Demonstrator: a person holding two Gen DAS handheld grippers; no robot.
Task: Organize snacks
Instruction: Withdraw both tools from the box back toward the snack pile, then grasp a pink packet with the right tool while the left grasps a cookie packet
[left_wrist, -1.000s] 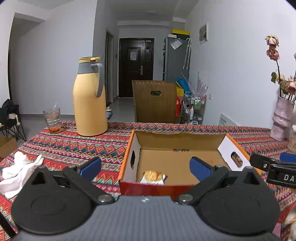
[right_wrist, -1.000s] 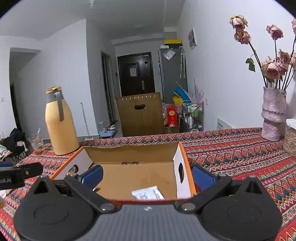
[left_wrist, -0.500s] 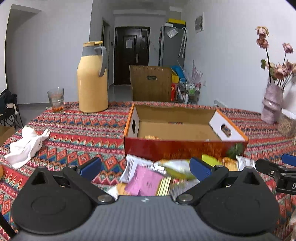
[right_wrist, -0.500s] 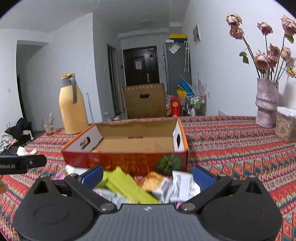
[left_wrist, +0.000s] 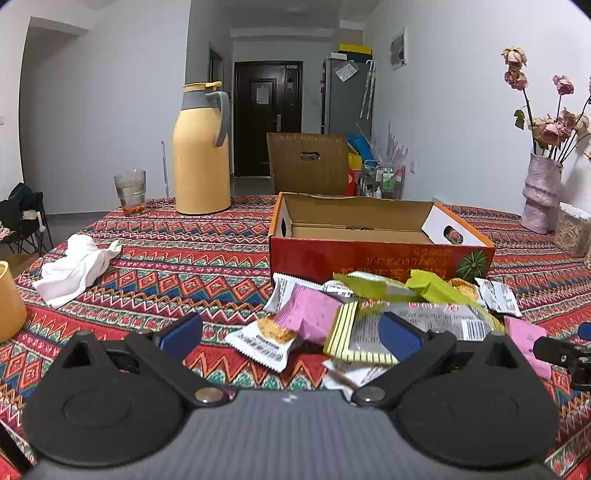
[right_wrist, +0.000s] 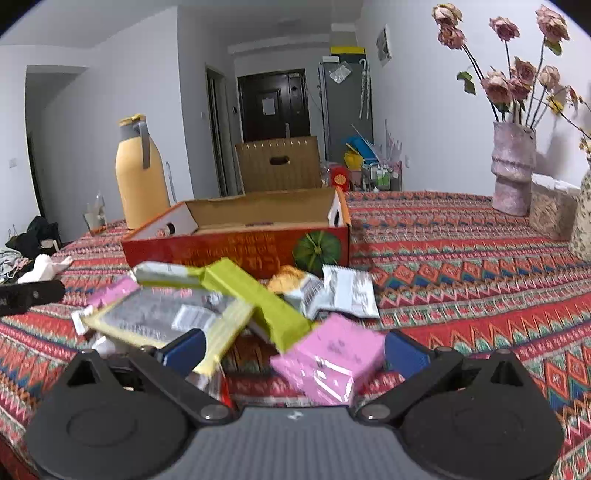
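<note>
pink packet (right_wrist: 328, 363) between spread right gripper (right_wrist: 293, 349) fingers; cardboard box (right_wrist: 236, 240) beyond

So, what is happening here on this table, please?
A person holds two grippers over a pile of snack packets lying in front of an open cardboard box. The left gripper and the right gripper both have open jaws and hold nothing. The right one faces a pink packet.

snack pile (left_wrist: 384, 310) before open-topped box (left_wrist: 376, 251)
</note>
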